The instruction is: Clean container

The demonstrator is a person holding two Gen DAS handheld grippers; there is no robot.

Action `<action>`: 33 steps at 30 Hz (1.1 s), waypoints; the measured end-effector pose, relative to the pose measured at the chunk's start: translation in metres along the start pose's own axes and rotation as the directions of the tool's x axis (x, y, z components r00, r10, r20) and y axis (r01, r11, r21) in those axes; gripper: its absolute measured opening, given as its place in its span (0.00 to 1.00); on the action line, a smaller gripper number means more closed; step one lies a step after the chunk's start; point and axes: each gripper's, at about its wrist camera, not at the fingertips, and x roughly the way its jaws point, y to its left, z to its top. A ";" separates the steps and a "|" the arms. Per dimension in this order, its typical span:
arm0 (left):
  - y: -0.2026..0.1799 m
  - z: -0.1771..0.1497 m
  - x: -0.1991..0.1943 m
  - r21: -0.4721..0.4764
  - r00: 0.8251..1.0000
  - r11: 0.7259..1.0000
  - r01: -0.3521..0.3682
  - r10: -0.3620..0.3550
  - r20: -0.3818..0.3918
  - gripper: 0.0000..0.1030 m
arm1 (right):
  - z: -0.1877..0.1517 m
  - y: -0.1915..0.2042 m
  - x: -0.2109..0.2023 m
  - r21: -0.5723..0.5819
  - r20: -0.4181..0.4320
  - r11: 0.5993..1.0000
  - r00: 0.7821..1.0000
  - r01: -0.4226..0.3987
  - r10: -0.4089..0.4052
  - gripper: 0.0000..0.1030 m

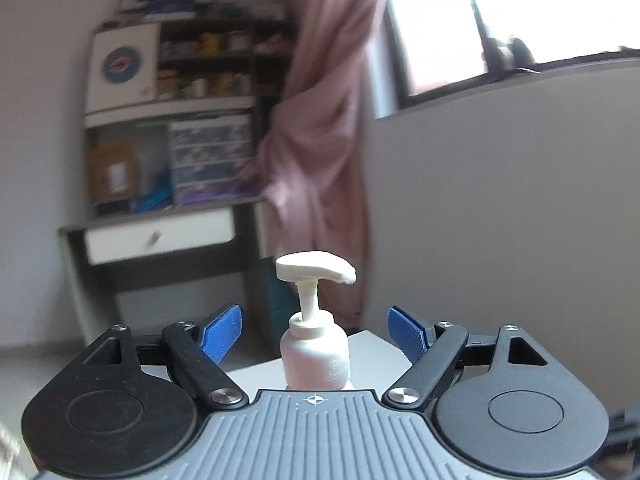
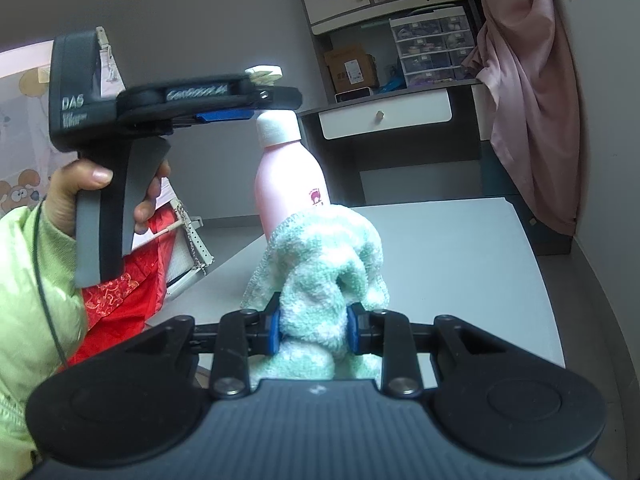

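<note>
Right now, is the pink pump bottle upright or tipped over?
Upright: the pink pump bottle stands on the white table, with its pump head on top.

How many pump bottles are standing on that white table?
1: the pink pump bottle stands upright on the white table, just behind the green towel. Others may be hidden outside the views.

A bottle (image 2: 289, 176) stands upright on a table (image 2: 460, 256), with a cloth (image 2: 320, 276) in front of it, touching its lower part and bunched between the right gripper's (image 2: 313, 330) fingers. The left gripper (image 1: 314, 334) sits at the bottle's neck, one finger on either side and clear of it, below the pump (image 1: 316, 267). Behind the table stand a shelf unit (image 2: 400, 40) and, to its right, a curtain (image 2: 528, 92).
</note>
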 end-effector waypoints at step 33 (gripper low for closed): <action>0.102 -0.070 0.138 -0.109 0.905 0.900 0.423 -0.413 0.104 0.38 | 0.001 0.004 0.026 -0.020 -0.063 1.000 0.998 0.009 -0.010 0.28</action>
